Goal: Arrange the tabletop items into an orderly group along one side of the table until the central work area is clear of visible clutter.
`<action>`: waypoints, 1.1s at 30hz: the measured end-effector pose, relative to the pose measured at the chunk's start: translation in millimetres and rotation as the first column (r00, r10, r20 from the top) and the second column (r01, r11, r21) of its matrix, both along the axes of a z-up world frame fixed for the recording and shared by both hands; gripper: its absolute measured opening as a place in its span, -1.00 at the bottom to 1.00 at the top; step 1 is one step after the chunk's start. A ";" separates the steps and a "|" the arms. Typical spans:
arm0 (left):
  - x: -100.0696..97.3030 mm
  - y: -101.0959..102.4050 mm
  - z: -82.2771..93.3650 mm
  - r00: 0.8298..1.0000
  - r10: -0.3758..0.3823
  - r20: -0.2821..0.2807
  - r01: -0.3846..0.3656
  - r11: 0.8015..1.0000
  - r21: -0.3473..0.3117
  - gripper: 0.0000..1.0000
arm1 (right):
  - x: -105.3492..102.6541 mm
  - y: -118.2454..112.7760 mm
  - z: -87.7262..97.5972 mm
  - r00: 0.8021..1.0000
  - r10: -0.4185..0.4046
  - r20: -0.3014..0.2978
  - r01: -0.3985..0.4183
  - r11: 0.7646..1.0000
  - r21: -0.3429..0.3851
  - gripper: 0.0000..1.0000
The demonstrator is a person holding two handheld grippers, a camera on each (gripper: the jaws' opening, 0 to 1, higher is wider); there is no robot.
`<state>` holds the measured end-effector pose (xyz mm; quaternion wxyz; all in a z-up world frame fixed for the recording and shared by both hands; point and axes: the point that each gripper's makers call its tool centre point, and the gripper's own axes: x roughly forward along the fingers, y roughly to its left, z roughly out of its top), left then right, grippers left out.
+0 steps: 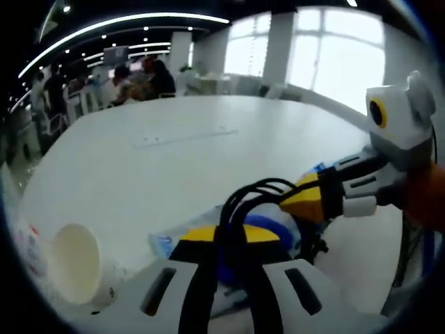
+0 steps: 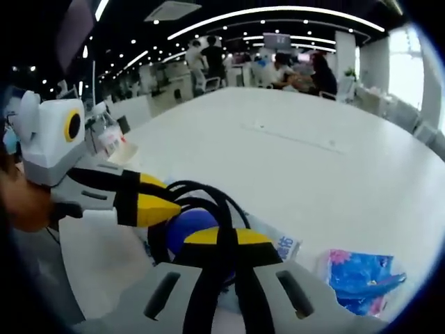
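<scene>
A bundle of black cable loops between both grippers, just above the table. My left gripper is shut on one part of it, its yellow tips pressed together. My right gripper comes in from the right and is shut on the other end. In the right gripper view, my right gripper pinches the black cable, and the left gripper enters from the left. A blue rounded object lies under the cable, partly hidden. It also shows as the blue object behind my jaws.
A white paper cup lies on its side at the near left. A white packet with blue print and a blue tissue pack lie nearby. The white table stretches away. People sit at far tables.
</scene>
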<state>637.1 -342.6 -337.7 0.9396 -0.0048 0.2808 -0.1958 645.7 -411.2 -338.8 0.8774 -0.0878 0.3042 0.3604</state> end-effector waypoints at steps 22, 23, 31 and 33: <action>-28.6 -24.6 33.2 0.997 -0.060 0.044 0.062 0.997 -0.041 -0.81 | -32.1 -24.9 36.1 0.999 0.011 0.048 -0.011 1.000 -0.002 -0.90; -31.3 -27.8 34.6 0.997 -0.067 0.045 0.069 0.997 -0.042 -0.81 | -33.7 -26.8 36.9 0.999 0.010 0.048 -0.010 1.000 -0.003 -0.90; -46.4 -43.6 37.7 0.994 -0.105 0.042 0.107 0.993 -0.044 -0.81 | -50.7 -42.1 40.1 0.999 0.004 0.048 -0.003 1.000 -0.014 -0.90; -50.5 -47.4 37.3 0.993 -0.115 0.040 0.116 0.992 -0.042 -0.81 | -55.1 -45.9 39.6 0.999 0.002 0.045 -0.001 1.000 -0.016 -0.90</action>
